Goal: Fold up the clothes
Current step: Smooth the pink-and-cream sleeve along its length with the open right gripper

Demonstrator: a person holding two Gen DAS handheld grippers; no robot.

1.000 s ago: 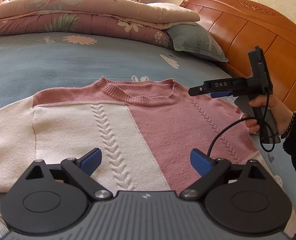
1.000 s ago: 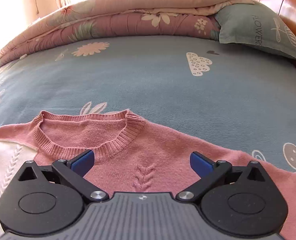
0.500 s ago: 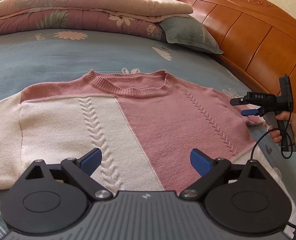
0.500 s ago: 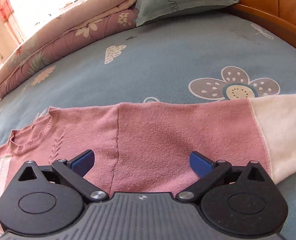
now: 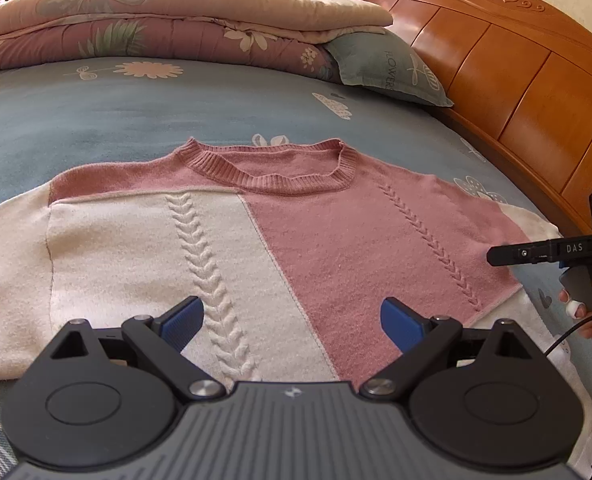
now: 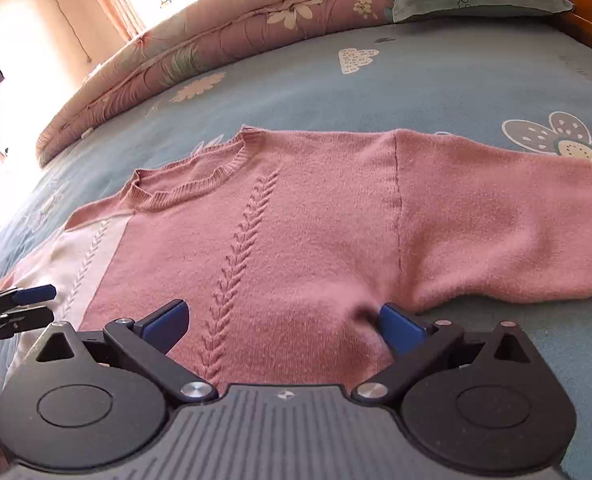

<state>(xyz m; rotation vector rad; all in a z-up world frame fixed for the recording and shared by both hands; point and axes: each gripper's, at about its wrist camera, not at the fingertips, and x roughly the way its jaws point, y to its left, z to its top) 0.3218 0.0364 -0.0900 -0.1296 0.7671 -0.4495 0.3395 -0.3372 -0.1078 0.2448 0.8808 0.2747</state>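
Both grippers, left (image 5: pixel 291 320) and right (image 6: pixel 283 322), hovered wide apart-jawed over a pink-and-cream sweater (image 5: pixel 231 240), its collar at 12 o'clock.

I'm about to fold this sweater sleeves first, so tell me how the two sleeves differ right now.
The right sleeve is pink down to a cream cuff end, while the left sleeve shows only cream. The right sleeve lies spread sideways in full view of the right wrist camera; the left sleeve runs off the left wrist frame's edge, so its end is hidden. Both lie flat on the blue bedsheet, unfolded and ungripped.
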